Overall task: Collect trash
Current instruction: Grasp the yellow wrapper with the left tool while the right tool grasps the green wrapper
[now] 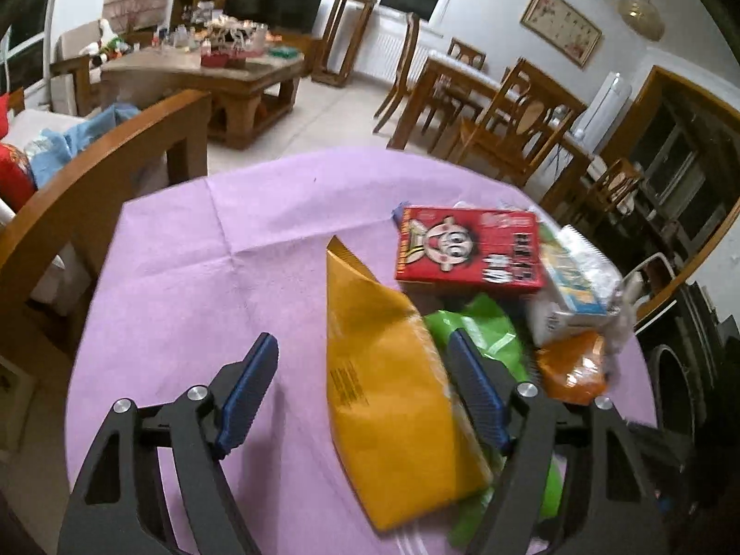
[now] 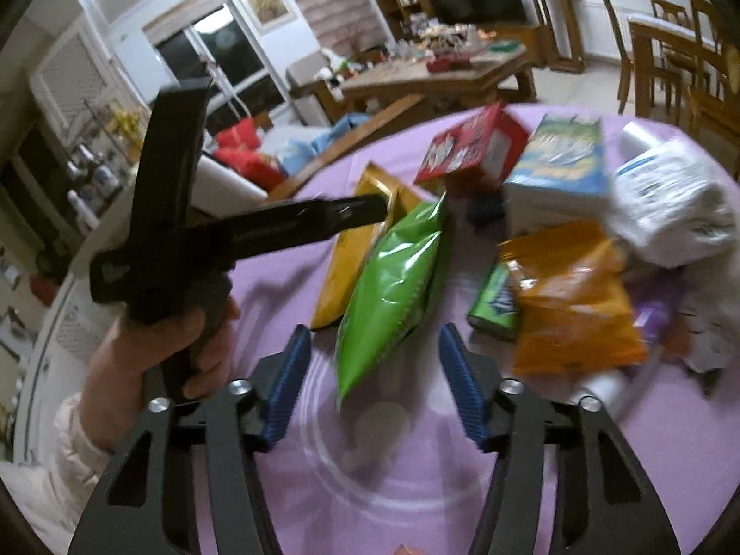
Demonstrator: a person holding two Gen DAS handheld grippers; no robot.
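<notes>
Snack wrappers heaped for collection: the left gripper (image 1: 363, 397), jaws wide, straddles the yellow bag's (image 1: 393, 393) edge; beside it, the right gripper (image 2: 374, 386) brackets the green bag (image 2: 393, 286), gripping nothing.

left gripper (image 1: 365, 397): black angular arms with triangular cut-outs, two blue ribbed pads, round silver screws at the pivots.
right gripper (image 2: 372, 386): same build; black linkage arms, blue ribbed pads (image 2: 283, 393), four silver screw heads, two per side.
left gripper from outside, in the right wrist view: a long black bar crossed by a shorter black bar, matte, with a dark grip below the crossing.
hand (image 2: 157, 347): just below that crossing, wrapped on the dark grip.
sleeve (image 2: 51, 467): below the hand; pale pink, puffy, quilted-looking cuff.
</notes>
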